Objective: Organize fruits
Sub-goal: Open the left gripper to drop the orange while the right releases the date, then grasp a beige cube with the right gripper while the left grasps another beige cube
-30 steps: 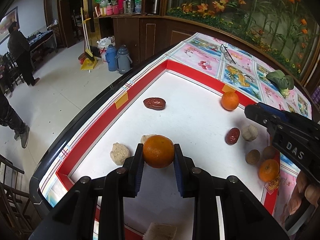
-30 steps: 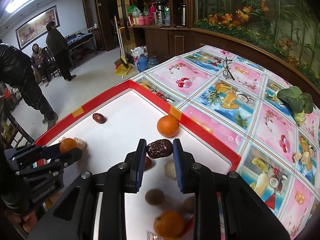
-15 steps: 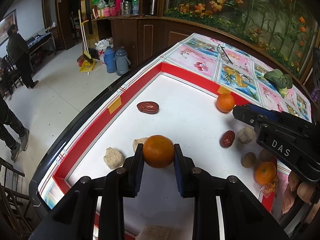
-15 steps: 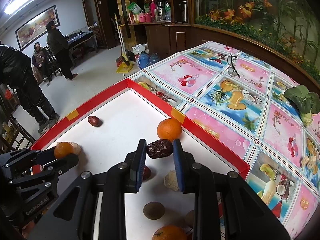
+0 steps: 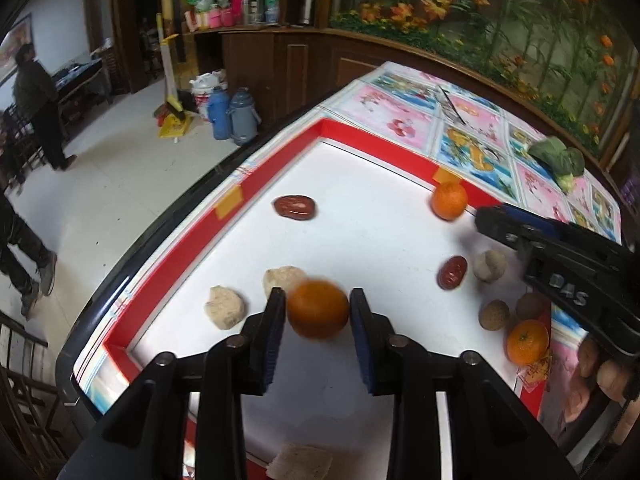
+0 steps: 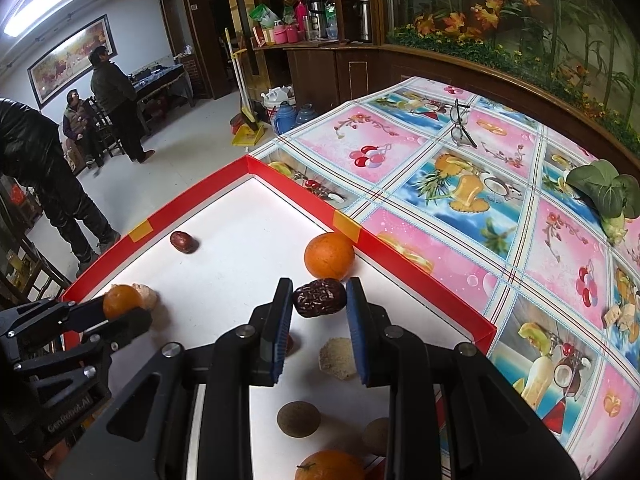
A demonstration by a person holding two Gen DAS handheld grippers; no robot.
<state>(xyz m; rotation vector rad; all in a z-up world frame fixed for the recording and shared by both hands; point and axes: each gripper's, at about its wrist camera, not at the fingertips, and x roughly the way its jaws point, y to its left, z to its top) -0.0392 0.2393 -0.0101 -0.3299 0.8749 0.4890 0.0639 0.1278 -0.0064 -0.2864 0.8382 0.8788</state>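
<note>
An orange [image 5: 318,308], blurred, sits between the pads of my left gripper [image 5: 318,300] just above the white tray with a red rim [image 5: 192,240]. The jaws are opening and thin gaps show on both sides of the fruit. In the right wrist view that orange [image 6: 120,300] shows at the left gripper's tips [image 6: 124,318]. My right gripper [image 6: 320,292] is shut on a dark wrinkled date [image 6: 320,298], held above the tray [image 6: 420,280] near another orange [image 6: 329,256]. The right gripper's tip [image 5: 492,216] enters the left wrist view from the right.
On the tray lie a date [image 5: 295,207], a second date [image 5: 452,272], pale lumps [image 5: 225,307], brown round fruits [image 5: 495,315] and oranges [image 5: 449,200]. Glasses [image 6: 460,124] and a green vegetable [image 6: 604,188] rest on the patterned tablecloth. People stand on the floor at left.
The left jaws have spread apart and the orange between them has slipped a little lower and gone blurry. The right gripper keeps its hold on the date.
</note>
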